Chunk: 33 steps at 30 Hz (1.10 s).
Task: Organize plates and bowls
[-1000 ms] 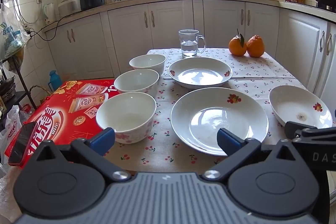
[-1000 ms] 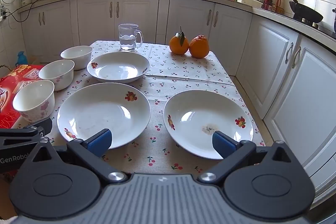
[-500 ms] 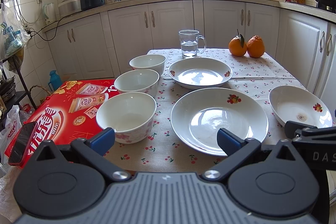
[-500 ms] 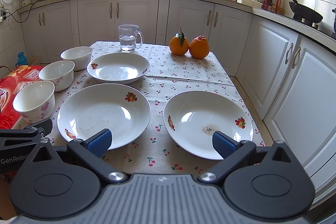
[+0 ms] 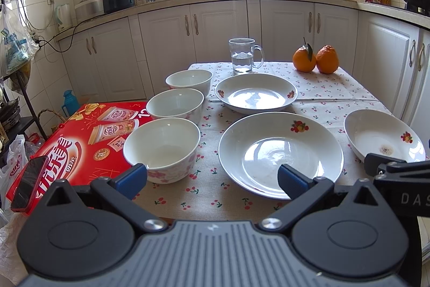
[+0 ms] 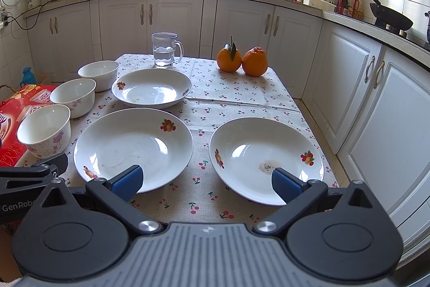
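Observation:
Three white bowls stand in a row on the table's left side: near bowl (image 5: 162, 148), middle bowl (image 5: 175, 105), far bowl (image 5: 189, 80). Three white plates with fruit prints lie on the cloth: large near plate (image 5: 280, 153), far plate (image 5: 256, 93), right plate (image 5: 384, 135). In the right wrist view they are the large plate (image 6: 133, 148), far plate (image 6: 151, 88) and right plate (image 6: 266, 159). My left gripper (image 5: 212, 179) is open and empty at the table's near edge. My right gripper (image 6: 206, 183) is open and empty, between the two near plates.
A glass mug of water (image 5: 243, 55) and two oranges (image 5: 314, 59) stand at the table's far end. A red box (image 5: 70, 144) with a phone (image 5: 28, 183) on it lies left of the table. White cabinets (image 6: 376, 109) run close along the right.

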Motion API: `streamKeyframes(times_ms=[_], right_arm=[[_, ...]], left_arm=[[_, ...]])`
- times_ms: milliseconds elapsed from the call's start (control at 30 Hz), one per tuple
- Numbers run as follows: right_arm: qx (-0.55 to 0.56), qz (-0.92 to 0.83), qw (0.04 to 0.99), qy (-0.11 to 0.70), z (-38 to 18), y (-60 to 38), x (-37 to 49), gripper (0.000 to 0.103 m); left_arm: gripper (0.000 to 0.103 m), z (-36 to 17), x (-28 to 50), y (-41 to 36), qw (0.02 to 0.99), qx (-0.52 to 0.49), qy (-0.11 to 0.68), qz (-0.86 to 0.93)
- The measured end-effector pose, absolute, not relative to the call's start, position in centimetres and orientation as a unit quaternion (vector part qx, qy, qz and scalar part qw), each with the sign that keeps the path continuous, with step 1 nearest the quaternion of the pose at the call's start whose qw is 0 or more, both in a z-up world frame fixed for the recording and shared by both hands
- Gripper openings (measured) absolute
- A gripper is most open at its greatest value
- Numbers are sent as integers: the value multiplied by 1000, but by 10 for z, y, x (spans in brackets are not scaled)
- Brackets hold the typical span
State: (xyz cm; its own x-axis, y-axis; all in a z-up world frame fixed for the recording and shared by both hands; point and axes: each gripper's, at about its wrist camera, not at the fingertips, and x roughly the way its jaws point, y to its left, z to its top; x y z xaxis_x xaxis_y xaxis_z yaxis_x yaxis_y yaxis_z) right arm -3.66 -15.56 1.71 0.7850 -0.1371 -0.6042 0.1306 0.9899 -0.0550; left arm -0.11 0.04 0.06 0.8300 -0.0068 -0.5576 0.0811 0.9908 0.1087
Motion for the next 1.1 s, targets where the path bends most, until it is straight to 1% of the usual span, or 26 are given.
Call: streamKeyframes(times_ms=[333, 767, 1100], right_arm=[[-5, -71, 945, 320, 17, -155, -36, 103], [-4, -71, 945, 319, 17, -155, -37, 103], [-5, -73, 946, 316, 27, -155, -39, 103]], left_arm=[[102, 11, -3, 4, 954, 63, 292, -23], [102, 7, -2, 2, 954, 62, 291, -23], [102, 6, -3, -2, 956, 66, 285, -23]])
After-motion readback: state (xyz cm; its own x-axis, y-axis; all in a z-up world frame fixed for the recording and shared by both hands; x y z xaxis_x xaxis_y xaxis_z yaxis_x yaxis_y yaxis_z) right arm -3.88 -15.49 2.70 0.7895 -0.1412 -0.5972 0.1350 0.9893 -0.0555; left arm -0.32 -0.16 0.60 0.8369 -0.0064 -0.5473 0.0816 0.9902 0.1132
